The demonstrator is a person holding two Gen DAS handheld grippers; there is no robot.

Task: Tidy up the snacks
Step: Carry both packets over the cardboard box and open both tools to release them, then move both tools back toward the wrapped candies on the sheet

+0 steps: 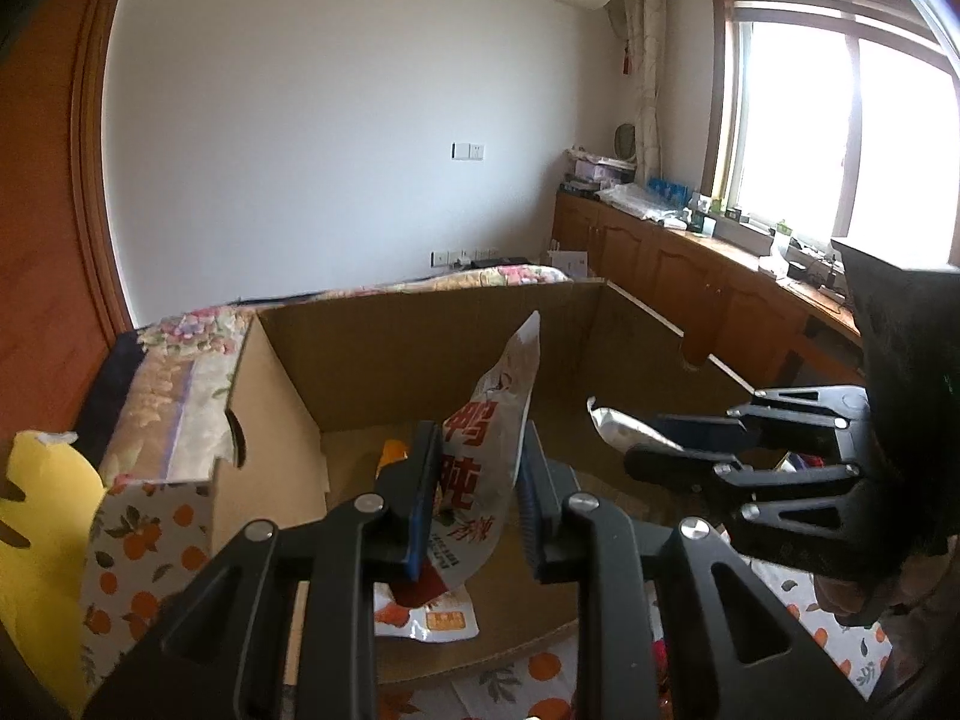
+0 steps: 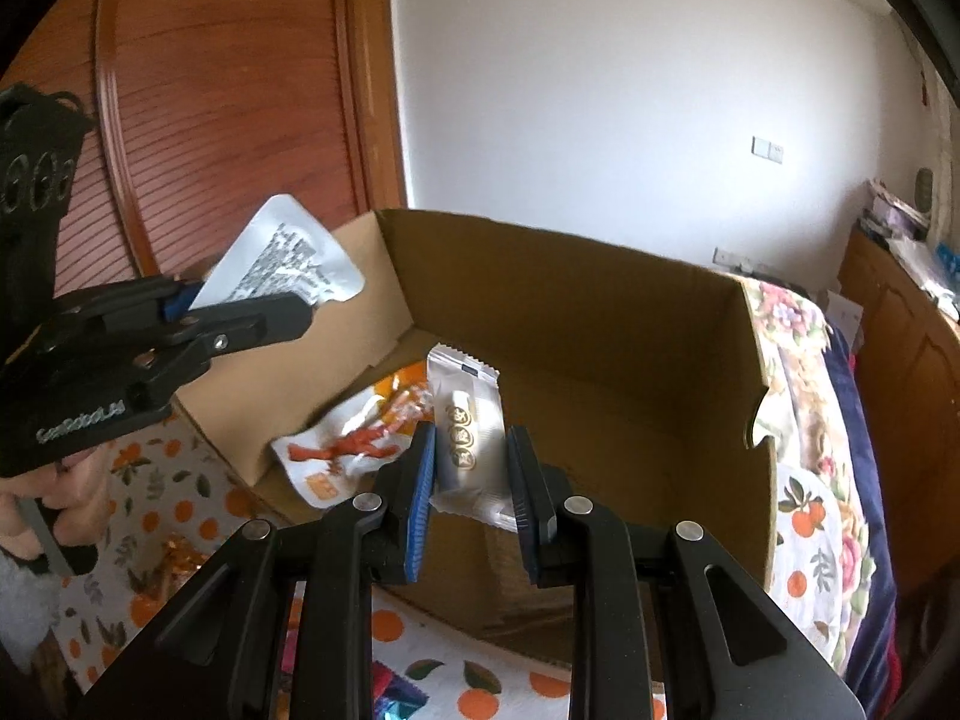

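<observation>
An open cardboard box stands on a cloth printed with oranges; it also shows in the right wrist view. My left gripper is shut on a silver snack packet with red characters, held upright over the box; its white back shows in the right wrist view. My right gripper holds a small silver-white snack packet between its pads over the box; in the left wrist view it grips that packet. An orange-and-white snack packet lies on the box floor.
A floral quilt lies behind the box. A yellow object sits at the left. A wooden wardrobe and low wooden cabinets under the window flank the area. A gold wrapper lies on the cloth.
</observation>
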